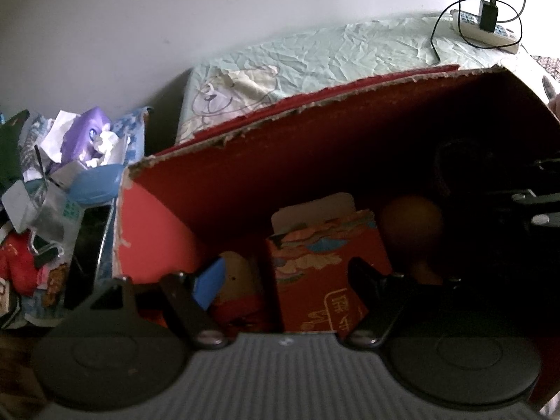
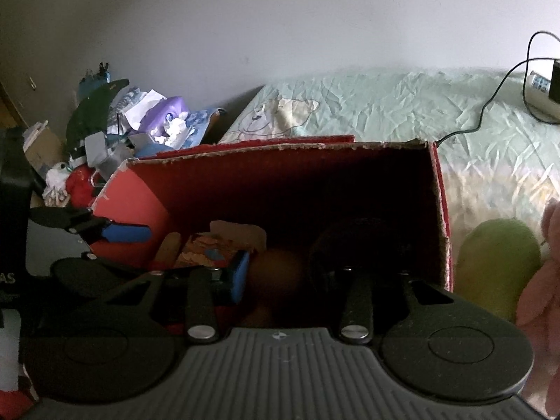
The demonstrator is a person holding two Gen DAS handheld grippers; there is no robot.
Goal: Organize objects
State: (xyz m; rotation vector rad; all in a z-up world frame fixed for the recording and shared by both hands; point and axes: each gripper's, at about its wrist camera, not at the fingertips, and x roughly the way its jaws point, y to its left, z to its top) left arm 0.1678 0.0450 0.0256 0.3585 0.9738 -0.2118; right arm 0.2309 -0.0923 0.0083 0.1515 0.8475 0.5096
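Observation:
A torn red cardboard box [image 1: 224, 189] [image 2: 147, 199] stands on the bed, and both grippers reach into it. My left gripper [image 1: 285, 276] is open and straddles a red patterned packet [image 1: 315, 266] [image 2: 217, 248] that stands upright inside; its blue left pad sits apart from the packet, beside a tan wooden piece [image 1: 238, 273]. My right gripper [image 2: 295, 271] is open in the box's dark right half, over an orange ball [image 2: 276, 269] [image 1: 413, 224] and a dark round object [image 2: 350, 241]. A green fruit [image 2: 497, 266] lies outside the box on the right.
A pale green bedsheet [image 2: 385, 105] spreads behind the box. A power strip with a black charger and cable [image 1: 490, 24] lies at the far right. A heap of clutter [image 1: 70, 175] [image 2: 140, 129] is piled left of the box. A pink plush [image 2: 542, 280] sits at the right edge.

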